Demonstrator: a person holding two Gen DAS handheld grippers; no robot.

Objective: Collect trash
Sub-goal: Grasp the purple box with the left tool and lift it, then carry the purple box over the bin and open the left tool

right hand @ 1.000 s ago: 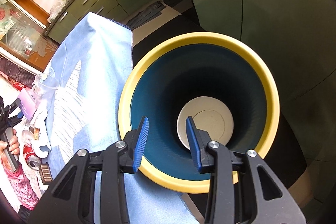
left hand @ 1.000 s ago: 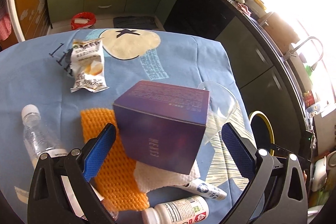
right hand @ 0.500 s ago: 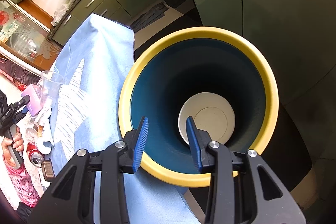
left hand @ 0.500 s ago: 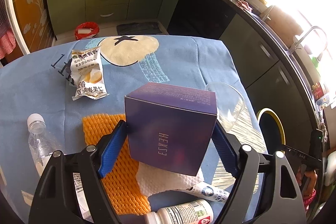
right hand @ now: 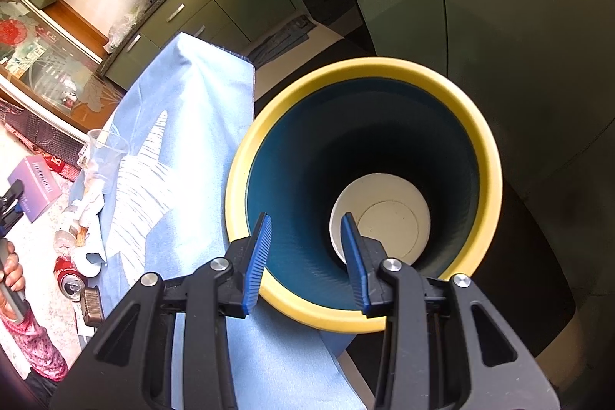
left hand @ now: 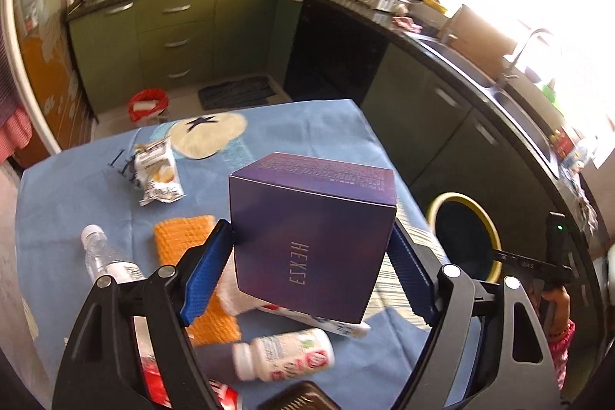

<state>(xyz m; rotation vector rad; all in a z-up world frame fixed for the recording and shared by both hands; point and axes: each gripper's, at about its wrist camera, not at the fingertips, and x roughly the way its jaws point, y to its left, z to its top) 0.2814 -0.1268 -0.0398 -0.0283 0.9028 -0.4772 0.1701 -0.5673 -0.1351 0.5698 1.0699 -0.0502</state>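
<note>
Two tongs are in use. The left tongs (left hand: 311,264) clamp the purple box (left hand: 313,237) by its two side faces, blue pads flat against the card, so the box rides level and clear of the counter (left hand: 315,129). The right tongs (right hand: 305,256) stand at a narrow gap with nothing between the pads, poised over the mouth of the yellow-rimmed bin (right hand: 476,125), presumably to steady or mark the drop point; the bin sits on the floor just beside the counter edge.

Against the earlier frames, the left jaws have closed from a wide stance onto the box, and the box now hangs above the white tissue (left hand: 234,294) and orange foam net (left hand: 184,237) on which it stood. The right tongs are unchanged.

Remaining trash lies on the counter: snack wrapper (left hand: 157,171), water bottle (left hand: 107,260), white pill bottle (left hand: 284,352). Judged next step: carry the box rightward to the bin.
</note>
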